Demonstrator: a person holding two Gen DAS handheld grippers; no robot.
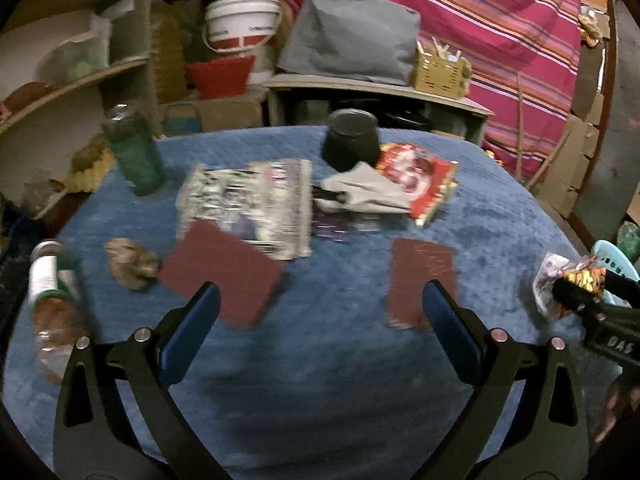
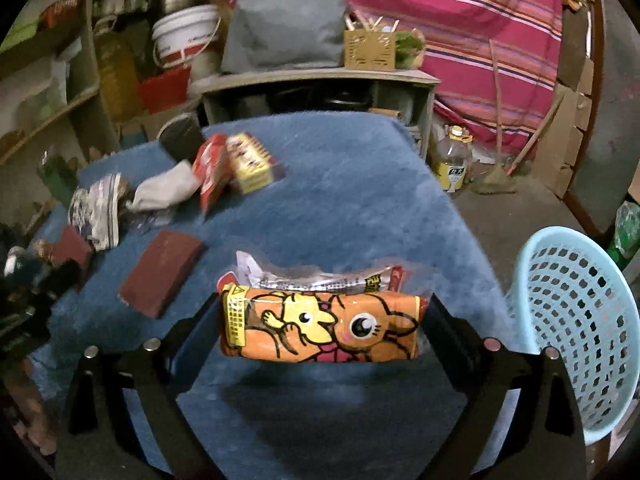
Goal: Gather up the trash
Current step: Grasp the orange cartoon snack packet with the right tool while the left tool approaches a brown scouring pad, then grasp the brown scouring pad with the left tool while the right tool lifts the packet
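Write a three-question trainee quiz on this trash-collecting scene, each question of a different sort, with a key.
1. True or false: the right gripper holds an orange cartoon-printed snack wrapper.
2. Multiple choice: the pale blue perforated plastic basket stands A) on the blue fuzzy table cover, B) off the table's right edge, C) on the shelf.
3. Fill in: the left gripper is ____ and holds nothing.

Key: 1 true; 2 B; 3 open.
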